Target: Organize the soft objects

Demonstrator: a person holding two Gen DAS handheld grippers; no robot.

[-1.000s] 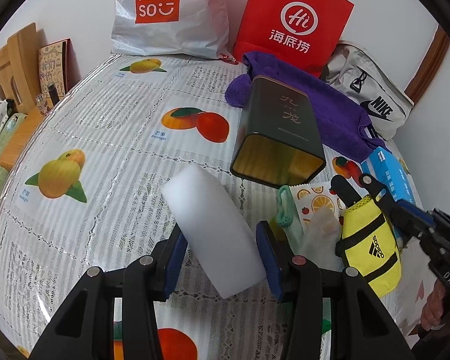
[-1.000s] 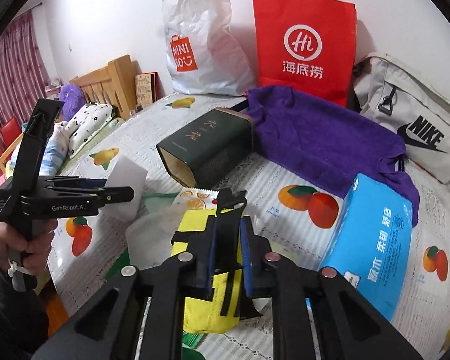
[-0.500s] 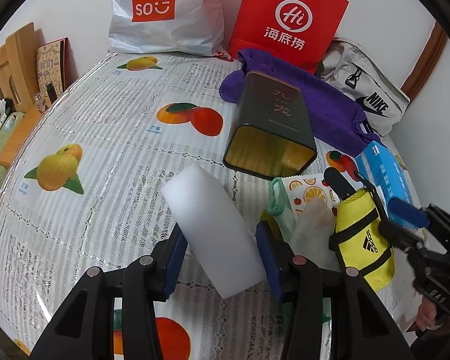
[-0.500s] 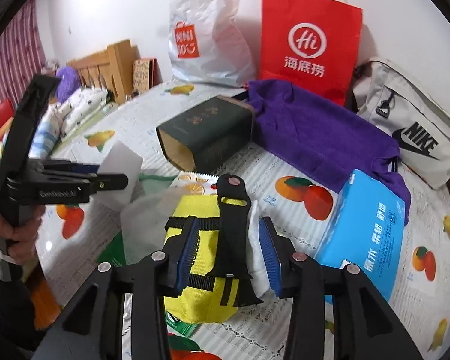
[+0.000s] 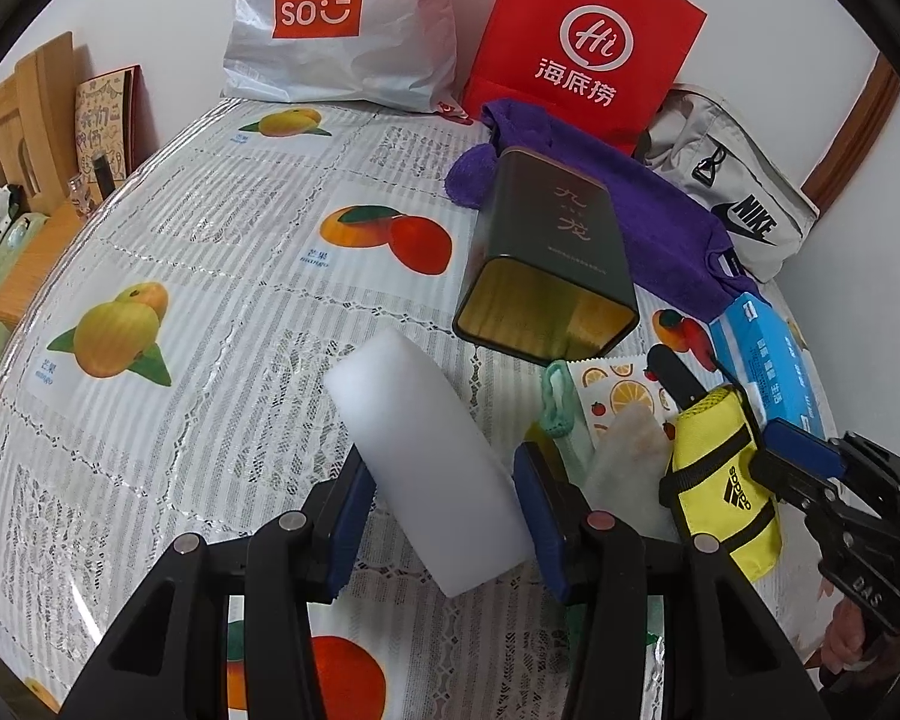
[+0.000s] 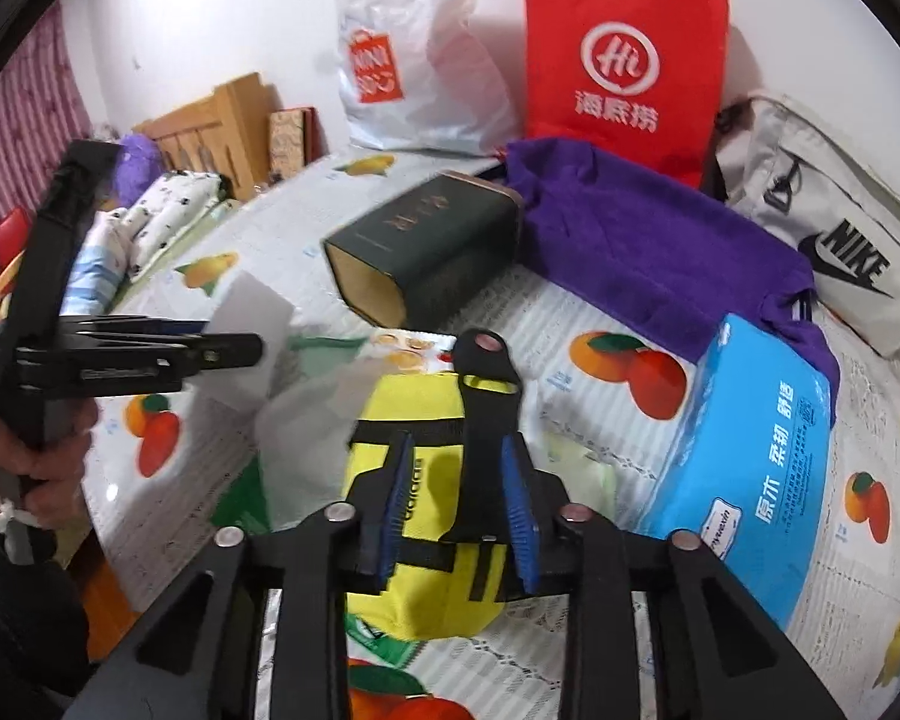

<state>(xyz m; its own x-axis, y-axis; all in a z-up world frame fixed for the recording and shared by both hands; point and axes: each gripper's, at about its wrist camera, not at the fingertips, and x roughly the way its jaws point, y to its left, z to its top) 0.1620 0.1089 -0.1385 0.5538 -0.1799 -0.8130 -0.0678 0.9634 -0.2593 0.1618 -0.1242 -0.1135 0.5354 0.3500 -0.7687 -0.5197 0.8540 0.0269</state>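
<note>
My left gripper [image 5: 444,516] is shut on a white foam block [image 5: 420,456], held tilted above the fruit-print tablecloth [image 5: 210,252]. The block also shows in the right wrist view [image 6: 252,324]. My right gripper [image 6: 459,504] is open, its blue pads either side of the black strap of a yellow Adidas pouch [image 6: 414,492]. The pouch lies on the table and also shows in the left wrist view [image 5: 720,480]. A dark green tin [image 5: 546,264] lies on its side, open mouth toward me. A purple towel [image 5: 648,210] lies behind it.
A blue tissue pack [image 6: 756,456] lies right of the pouch. A red paper bag [image 5: 582,42], a white Miniso bag [image 5: 336,24] and a grey Nike bag [image 5: 738,204] stand at the back. Thin fruit-print packets [image 5: 618,396] lie under the pouch.
My right gripper has opened and let go of the pouch strap; the pouch now rests on the table. My left gripper still holds the foam block, nearly unmoved.
</note>
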